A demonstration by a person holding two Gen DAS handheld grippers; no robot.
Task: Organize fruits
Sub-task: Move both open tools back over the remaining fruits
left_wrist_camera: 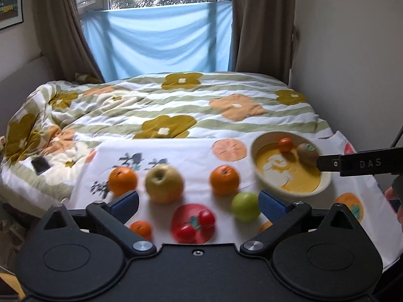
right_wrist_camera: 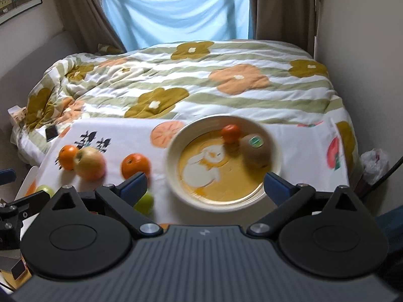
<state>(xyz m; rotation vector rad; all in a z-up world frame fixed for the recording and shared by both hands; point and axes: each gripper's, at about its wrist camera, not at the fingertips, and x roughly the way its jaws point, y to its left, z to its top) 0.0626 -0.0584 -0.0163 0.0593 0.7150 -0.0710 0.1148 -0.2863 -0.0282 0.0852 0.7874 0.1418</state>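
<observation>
Left gripper [left_wrist_camera: 198, 202]: fingers spread wide, nothing between them, held above the near edge of the white printed cloth [left_wrist_camera: 176, 156]. Right gripper [right_wrist_camera: 205, 185]: fingers likewise spread wide and empty, straddling the near rim of the bowl [right_wrist_camera: 176, 183].

Inside the bowl: a small tangerine [right_wrist_camera: 230, 133] at the far side and a kiwi [right_wrist_camera: 255, 151] with a green sticker just beside it.

On the cloth, left of the bowl: an orange [left_wrist_camera: 224, 180], a yellow apple [left_wrist_camera: 164, 184] and a second orange [left_wrist_camera: 123, 181] in a row. Nearer the left gripper: a green apple [left_wrist_camera: 245, 206], two tomatoes [left_wrist_camera: 195, 225] and a small orange [left_wrist_camera: 141, 230].

The cloth lies on a flowered quilt [left_wrist_camera: 176, 100]; a phone [left_wrist_camera: 40, 164] rests on the quilt at left.
</observation>
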